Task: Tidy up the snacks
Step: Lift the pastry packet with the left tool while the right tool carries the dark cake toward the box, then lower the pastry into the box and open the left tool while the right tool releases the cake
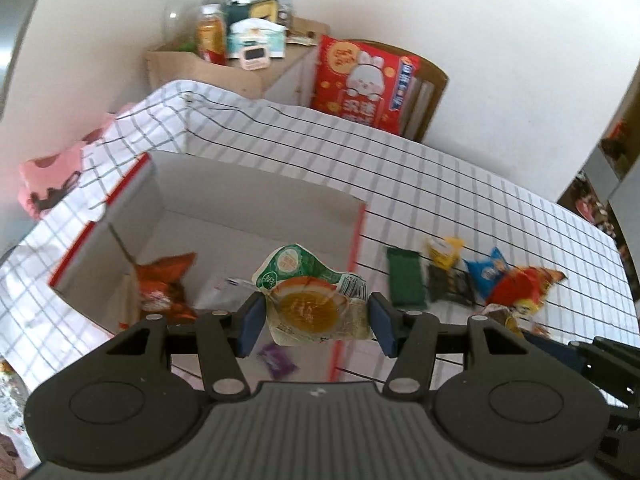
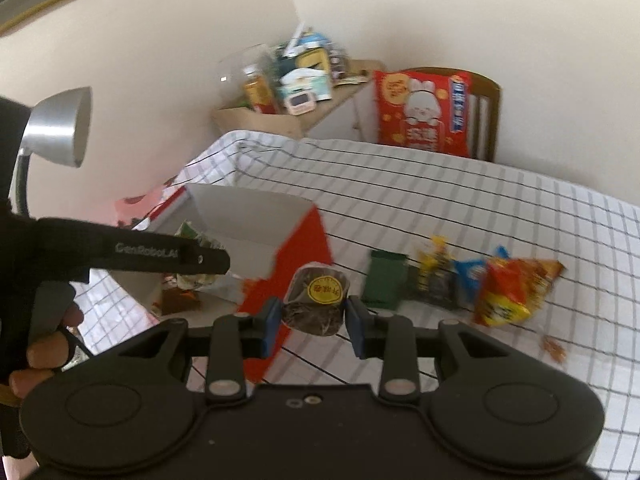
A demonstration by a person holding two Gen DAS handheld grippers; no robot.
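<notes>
My left gripper (image 1: 316,318) is shut on an orange jelly cup (image 1: 308,304) with a green-and-white lid, held above the open cardboard box (image 1: 256,188) with red edges. In the box lie an orange snack bag (image 1: 166,284), a white packet and a purple candy (image 1: 278,360). My right gripper (image 2: 314,320) is shut on a dark jelly cup (image 2: 318,298) with a yellow sticker, just right of the box (image 2: 288,264). The left gripper also shows in the right wrist view (image 2: 168,258), over the box.
Loose snacks lie in a row on the checked tablecloth (image 2: 440,200): a green packet (image 2: 384,282), a yellow-black packet (image 2: 434,276), a blue packet (image 2: 470,276) and a red-orange bag (image 2: 512,292). A large red bag (image 2: 424,112) leans on a chair. A cluttered side cabinet (image 2: 280,120) and a lamp (image 2: 56,128) stand behind.
</notes>
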